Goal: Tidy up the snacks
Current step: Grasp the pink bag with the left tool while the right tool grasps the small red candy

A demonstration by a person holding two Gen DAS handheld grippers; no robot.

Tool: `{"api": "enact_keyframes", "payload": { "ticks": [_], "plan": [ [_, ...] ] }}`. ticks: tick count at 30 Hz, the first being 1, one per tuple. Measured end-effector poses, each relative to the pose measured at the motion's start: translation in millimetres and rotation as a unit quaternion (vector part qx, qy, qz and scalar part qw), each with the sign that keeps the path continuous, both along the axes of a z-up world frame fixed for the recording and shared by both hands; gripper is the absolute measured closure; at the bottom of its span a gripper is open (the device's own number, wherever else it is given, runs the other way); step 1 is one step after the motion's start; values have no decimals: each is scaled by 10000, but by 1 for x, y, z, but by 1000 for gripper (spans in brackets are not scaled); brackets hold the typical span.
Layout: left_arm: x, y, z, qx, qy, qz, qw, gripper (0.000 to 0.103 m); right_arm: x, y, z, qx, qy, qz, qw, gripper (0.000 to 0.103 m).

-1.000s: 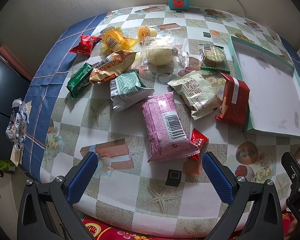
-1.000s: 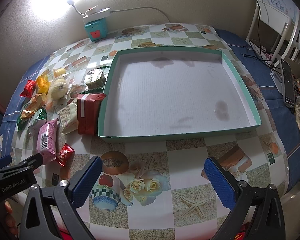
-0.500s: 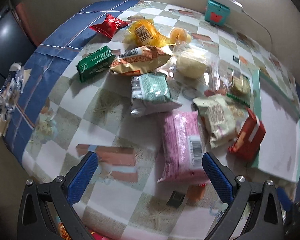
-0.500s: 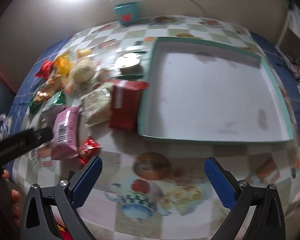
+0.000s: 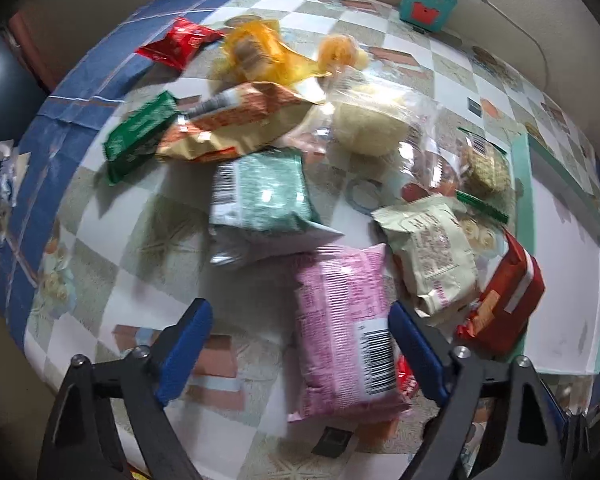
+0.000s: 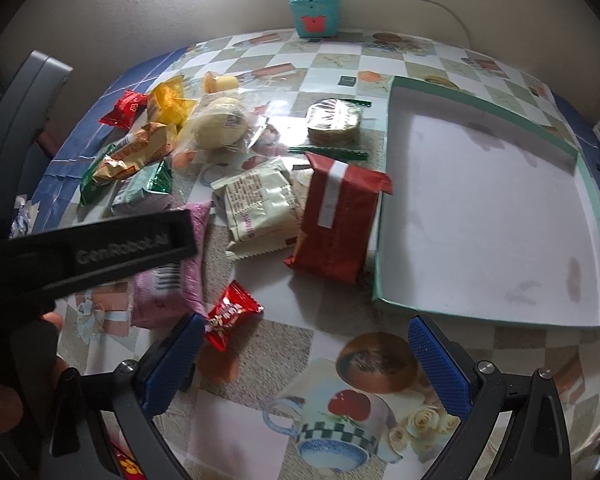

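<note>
Your left gripper (image 5: 300,344) hung with its jaws spread over the pink packet (image 5: 342,320) — you did well to straddle its middle. Your right gripper (image 6: 304,360) gaped empty; the tray (image 6: 384,232) lay bare beside the pile.

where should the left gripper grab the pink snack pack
Across its width at the near barcode end, coming straight from above. The pink pack lies flat, lengthwise between the open left gripper fingers, its long sides mostly free; the cream packet crowds only the far right corner.
</note>
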State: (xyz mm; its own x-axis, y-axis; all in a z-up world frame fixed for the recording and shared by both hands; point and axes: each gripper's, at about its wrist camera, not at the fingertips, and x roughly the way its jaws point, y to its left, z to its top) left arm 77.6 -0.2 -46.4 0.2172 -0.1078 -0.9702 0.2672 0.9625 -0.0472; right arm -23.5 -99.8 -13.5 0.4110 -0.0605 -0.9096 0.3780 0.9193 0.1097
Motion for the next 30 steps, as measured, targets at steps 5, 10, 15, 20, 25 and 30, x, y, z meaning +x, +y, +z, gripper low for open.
{"api": "enact_keyframes", "payload": {
  "ticks": [5,10,15,20,25,30],
  "plan": [
    [4,-8,-9,-199,303,-163,9992,38,4,5,-2,-14,-1,107,9999,4],
    [9,1,-12,-280,465,-86,9985,43,6,9,-6,61,56,195,9998,9],
    [14,20,-18,-231,488,75,9985,43,9,14,-6,198,17,312,9993,11],
    [25,42,-25,-337,581,377,9970,43,18,24,-8,251,71,507,9984,18],
    [30,56,-30,-360,543,454,9968,43,25,35,-12,198,158,664,9975,27],
    [34,55,-32,-363,532,434,9970,43,32,40,-21,222,276,769,9964,41]
  ]
}}
